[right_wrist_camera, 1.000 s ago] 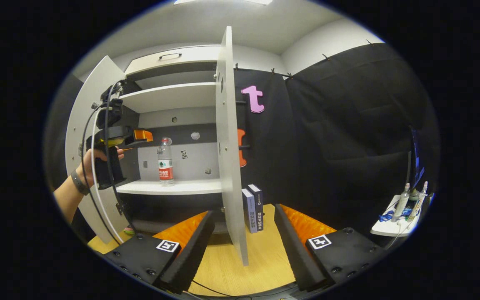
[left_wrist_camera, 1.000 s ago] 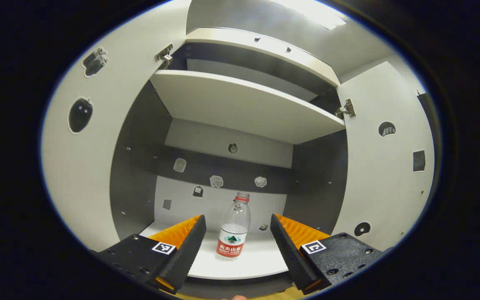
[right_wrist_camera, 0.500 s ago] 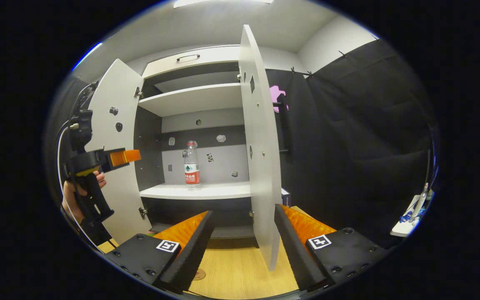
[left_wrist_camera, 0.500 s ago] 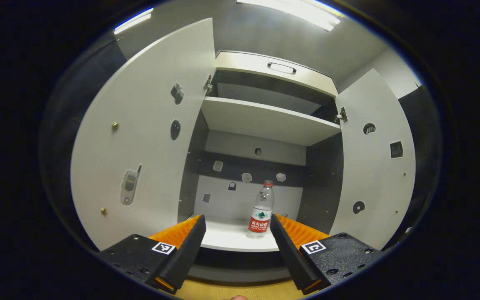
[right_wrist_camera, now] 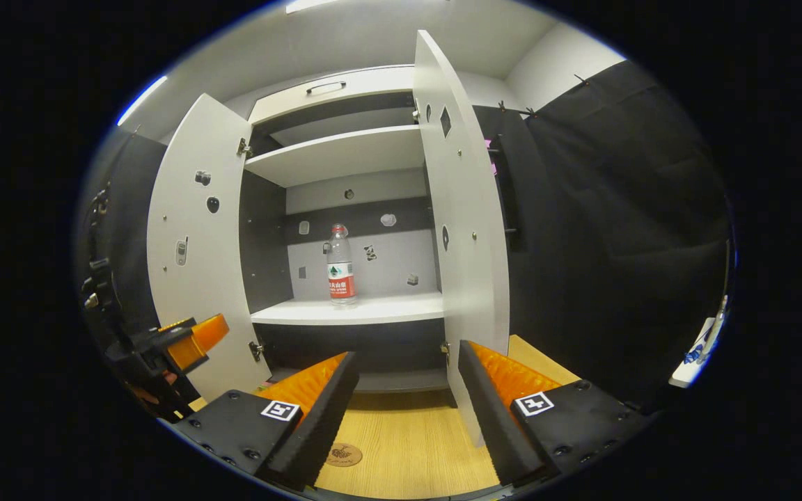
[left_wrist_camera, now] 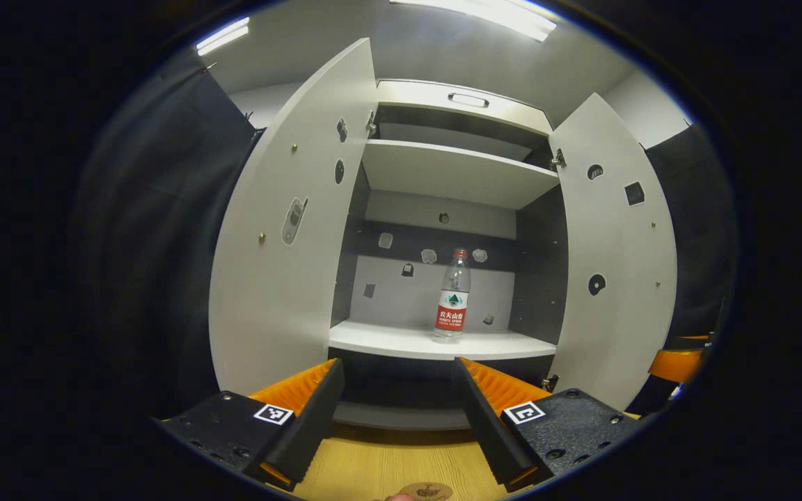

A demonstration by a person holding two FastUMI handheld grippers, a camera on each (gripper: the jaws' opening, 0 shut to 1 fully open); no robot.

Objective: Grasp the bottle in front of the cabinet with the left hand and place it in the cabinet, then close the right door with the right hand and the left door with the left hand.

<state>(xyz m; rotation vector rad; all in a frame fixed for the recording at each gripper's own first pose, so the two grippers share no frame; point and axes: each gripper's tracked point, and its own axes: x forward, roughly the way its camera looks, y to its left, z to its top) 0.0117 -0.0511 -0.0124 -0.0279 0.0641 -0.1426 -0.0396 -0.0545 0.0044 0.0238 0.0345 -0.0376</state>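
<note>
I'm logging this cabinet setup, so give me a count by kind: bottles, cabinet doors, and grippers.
Bottles: 1, the bottle upright on the lower shelf.
Cabinet doors: 2, the left door and the right door, both open.
Grippers: 2, the left gripper and the right gripper, both open.
Total: 5

I see ceiling strip lights (left_wrist_camera: pixel 491 15) glaring white overhead, lighting the cabinet's (left_wrist_camera: pixel 443 174) pale panels evenly; its dark recesses stay dim. Fisheye distortion bows the doors (right_wrist_camera: pixel 467 209) near the edges. Focus is sharp throughout.
</note>
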